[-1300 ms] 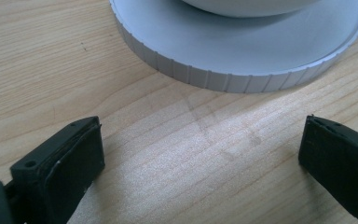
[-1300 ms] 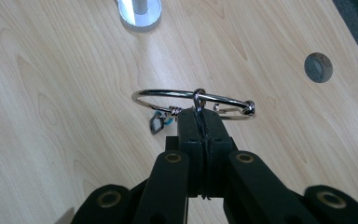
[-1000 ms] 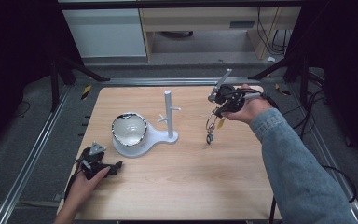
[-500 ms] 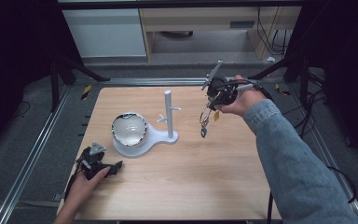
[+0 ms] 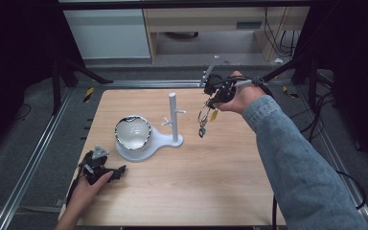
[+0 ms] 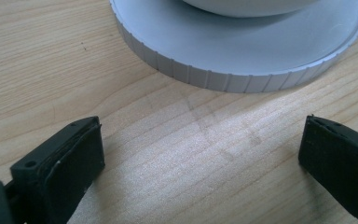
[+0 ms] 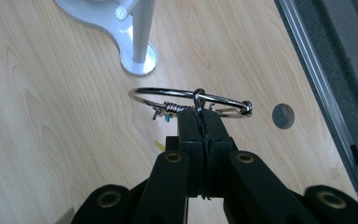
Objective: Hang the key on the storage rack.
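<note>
Right claw (image 7: 204,122) clamped tight on thin silver metal bangle (image 7: 186,95), carrying it twd white pegged stand (image 5: 173,117). Next imo: line ring over a peg. Left claw (image 6: 200,154) wide, empty.

Right tongs (image 5: 210,102) with bracelet (image 5: 204,116) higher, leftward

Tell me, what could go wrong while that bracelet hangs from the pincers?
The right gripper pinches the silver bangle by a narrow bit of its rim, so it might swing or slip out. Carried toward the white stand, it could also knock the post rather than catch on a peg.
</note>
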Motion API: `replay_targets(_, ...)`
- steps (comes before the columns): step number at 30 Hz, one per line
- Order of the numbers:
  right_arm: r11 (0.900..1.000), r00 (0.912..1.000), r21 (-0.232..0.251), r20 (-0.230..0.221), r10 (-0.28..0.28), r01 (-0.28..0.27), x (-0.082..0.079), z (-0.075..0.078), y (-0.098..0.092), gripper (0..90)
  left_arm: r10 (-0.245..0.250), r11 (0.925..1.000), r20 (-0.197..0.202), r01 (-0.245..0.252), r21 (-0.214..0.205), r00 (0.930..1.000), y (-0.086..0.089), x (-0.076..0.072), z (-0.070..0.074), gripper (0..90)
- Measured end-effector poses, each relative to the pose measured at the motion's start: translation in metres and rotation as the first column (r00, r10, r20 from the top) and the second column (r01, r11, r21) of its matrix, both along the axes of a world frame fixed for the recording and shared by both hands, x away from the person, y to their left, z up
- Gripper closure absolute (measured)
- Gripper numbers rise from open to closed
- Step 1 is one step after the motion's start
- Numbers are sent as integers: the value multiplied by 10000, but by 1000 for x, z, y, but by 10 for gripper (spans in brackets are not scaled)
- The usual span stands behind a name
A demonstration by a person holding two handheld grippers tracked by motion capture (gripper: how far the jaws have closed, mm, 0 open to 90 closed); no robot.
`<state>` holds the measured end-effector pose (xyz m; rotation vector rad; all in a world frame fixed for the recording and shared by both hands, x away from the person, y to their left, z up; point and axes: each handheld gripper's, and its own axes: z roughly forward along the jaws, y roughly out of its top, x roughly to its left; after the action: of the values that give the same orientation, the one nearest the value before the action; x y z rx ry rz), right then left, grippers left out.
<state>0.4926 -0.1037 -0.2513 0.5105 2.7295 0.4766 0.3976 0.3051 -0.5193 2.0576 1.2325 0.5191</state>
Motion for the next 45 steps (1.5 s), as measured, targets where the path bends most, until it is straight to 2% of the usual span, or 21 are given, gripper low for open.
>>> replay_targets(7, 10000, 10000, -65, 60, 50, -50, -1, 6, 5, 889, 8, 10000, 2, -8, 1, 10000, 0, 0, 0, 0)
replay_targets(17, 9995, 9997, -262, 165, 174, -170, -3, 21, 13, 889, 8, 10000, 3, -8, 0, 10000, 0, 0, 0, 0)
replay_targets(21, 9989, 9993, -385, 257, 286, -276, -3, 31, 21, 889, 6, 10000, 5, -6, 0, 10000, 0, 0, 0, 0)
replay_targets(28, 9980, 9986, -482, 302, 430, -415, -3, 37, 31, 889, 4, 10000, 3, -4, 4, 10000, 0, 0, 0, 0)
replay_targets(35, 9960, 9967, -553, 368, 718, -698, -3, 38, 46, 889, 3, 10000, 2, -3, 5, 10000, 0, 0, 0, 0)
replay_targets(45, 9935, 9960, -732, 93, 887, -878, 2, 27, 61, 889, 6, 10000, 1, -6, 1, 10000, 0, 0, 0, 0)
